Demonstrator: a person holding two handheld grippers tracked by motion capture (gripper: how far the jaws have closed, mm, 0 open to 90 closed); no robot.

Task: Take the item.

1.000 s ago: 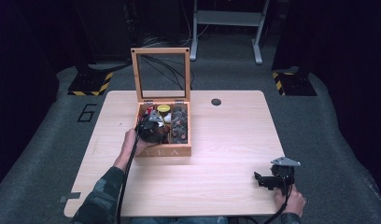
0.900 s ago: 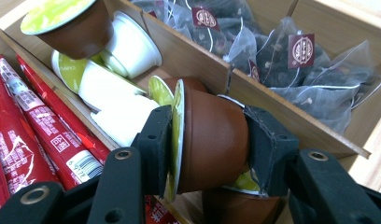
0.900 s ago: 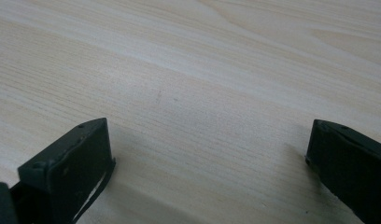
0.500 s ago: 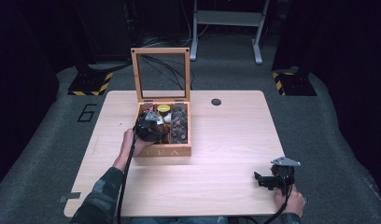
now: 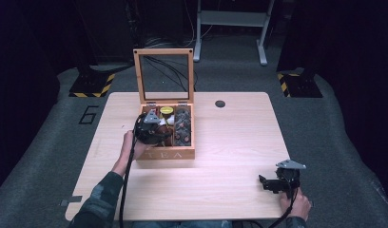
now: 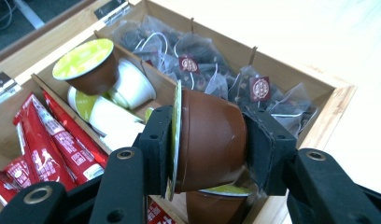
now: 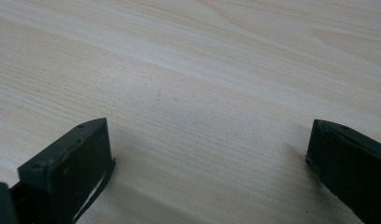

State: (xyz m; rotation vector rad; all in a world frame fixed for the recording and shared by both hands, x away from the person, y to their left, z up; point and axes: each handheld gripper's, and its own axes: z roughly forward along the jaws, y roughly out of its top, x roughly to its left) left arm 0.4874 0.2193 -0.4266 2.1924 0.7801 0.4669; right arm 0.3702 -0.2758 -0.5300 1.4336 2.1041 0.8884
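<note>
Left claw (image 6: 208, 147) has its jaws clamped on a brown coffee pod (image 6: 209, 142), turned sideways, foil rim against one jaw, right above the open wooden tea box (image 5: 166, 153) mid-desk. Red sachets (image 6: 48, 140), more pods and tea bags (image 6: 212, 74) sit in the box. Right claw (image 7: 207, 168) is spread wide with nothing in it, low over the bare desk (image 7: 202, 70) near its front right corner.

The room is dark, with the light falling on a pale wooden worktop (image 5: 239, 142). Under it lies a grey floor (image 5: 68, 142) with a painted number 6 (image 5: 89, 114). Behind stand a white metal frame (image 5: 230, 23) and two yellow-black striped blocks (image 5: 94, 84).
</note>
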